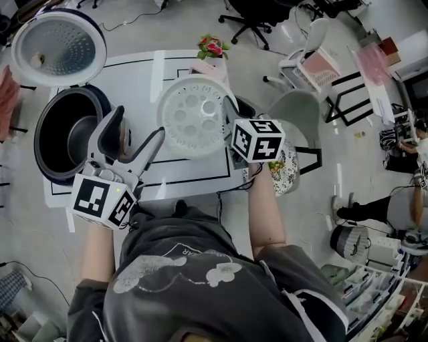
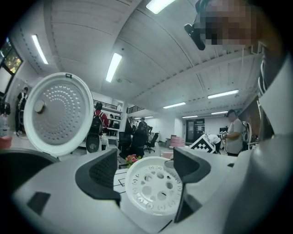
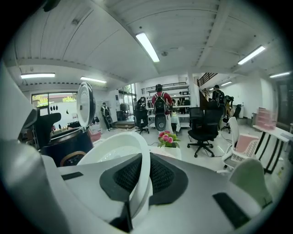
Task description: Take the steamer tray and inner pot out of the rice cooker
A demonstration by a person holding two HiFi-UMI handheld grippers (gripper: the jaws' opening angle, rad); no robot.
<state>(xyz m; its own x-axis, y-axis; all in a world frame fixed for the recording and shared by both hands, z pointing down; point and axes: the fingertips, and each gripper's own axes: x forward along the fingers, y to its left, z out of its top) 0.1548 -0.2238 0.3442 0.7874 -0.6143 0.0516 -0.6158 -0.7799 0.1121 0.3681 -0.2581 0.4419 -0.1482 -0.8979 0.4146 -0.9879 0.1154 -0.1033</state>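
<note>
The right tool (image 1: 232, 113) is clamped on the right rim of the white steamer tray (image 1: 194, 117), holding it tilted above the middle of the tabletop (image 1: 194, 172), clear of the rice cooker (image 1: 41, 143). The inner pot (image 1: 79, 137) sits inside the cooker at the left, mouth up, under the raised lid (image 1: 59, 47). The left tool (image 1: 135, 135), jaws wide apart and empty, hovers just right of the cooker and looks the nearer one for lifting the pot. A small pot of flowers (image 1: 212, 47) stands at the tabletop's far edge; office chairs (image 1: 251, 20) and people fill the open room beyond.
</note>
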